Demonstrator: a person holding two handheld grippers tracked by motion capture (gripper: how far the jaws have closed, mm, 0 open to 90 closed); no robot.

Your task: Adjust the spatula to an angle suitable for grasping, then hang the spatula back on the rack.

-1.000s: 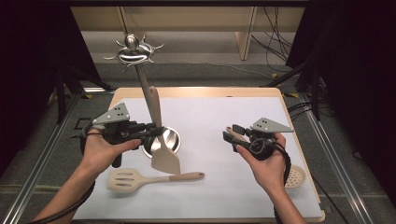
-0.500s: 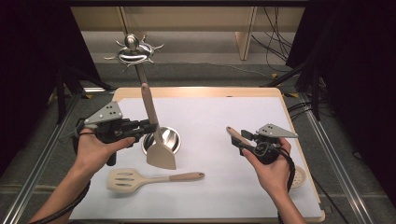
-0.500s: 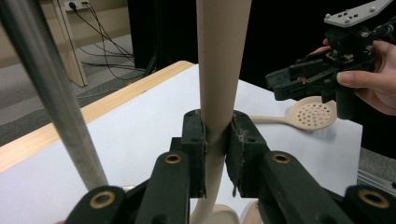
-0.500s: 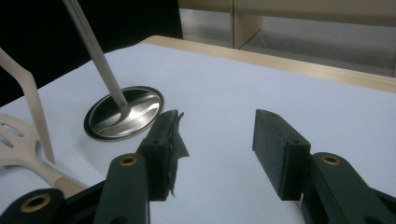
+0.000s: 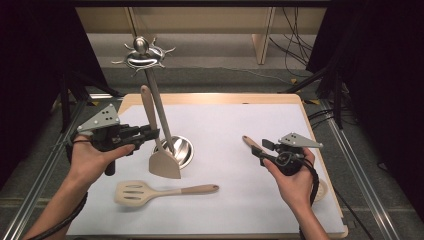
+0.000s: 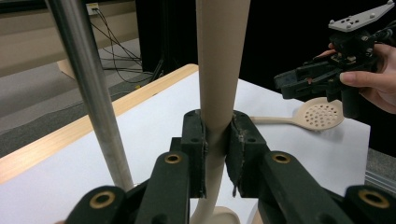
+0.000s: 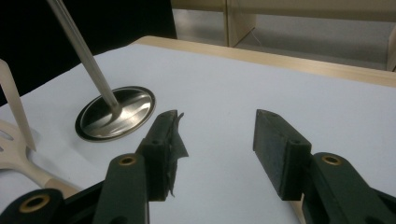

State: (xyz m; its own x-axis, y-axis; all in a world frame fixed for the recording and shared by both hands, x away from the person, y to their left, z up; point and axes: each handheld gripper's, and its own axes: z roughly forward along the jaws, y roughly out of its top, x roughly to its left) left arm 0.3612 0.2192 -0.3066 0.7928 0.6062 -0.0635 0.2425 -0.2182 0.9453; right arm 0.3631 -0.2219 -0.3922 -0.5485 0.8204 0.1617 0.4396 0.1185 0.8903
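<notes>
White-covered table (image 5: 240, 130) (wooden rim), grey floor (image 5: 225, 80) behind, dark surroundings

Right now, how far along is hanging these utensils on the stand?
Nothing hangs from the stand yet. The left gripper grips the solid spatula upright beside it. Still on the table: slotted spatula and skimmer. The right gripper is open.

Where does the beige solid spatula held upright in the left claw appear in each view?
High view: beige solid spatula left of centre, beside the steel stand pole.
Left gripper view: its handle rises at centre between the jaws.
Right gripper view: a sliver at the far left edge.
Shared landmark: the stand's round steel base.
</notes>
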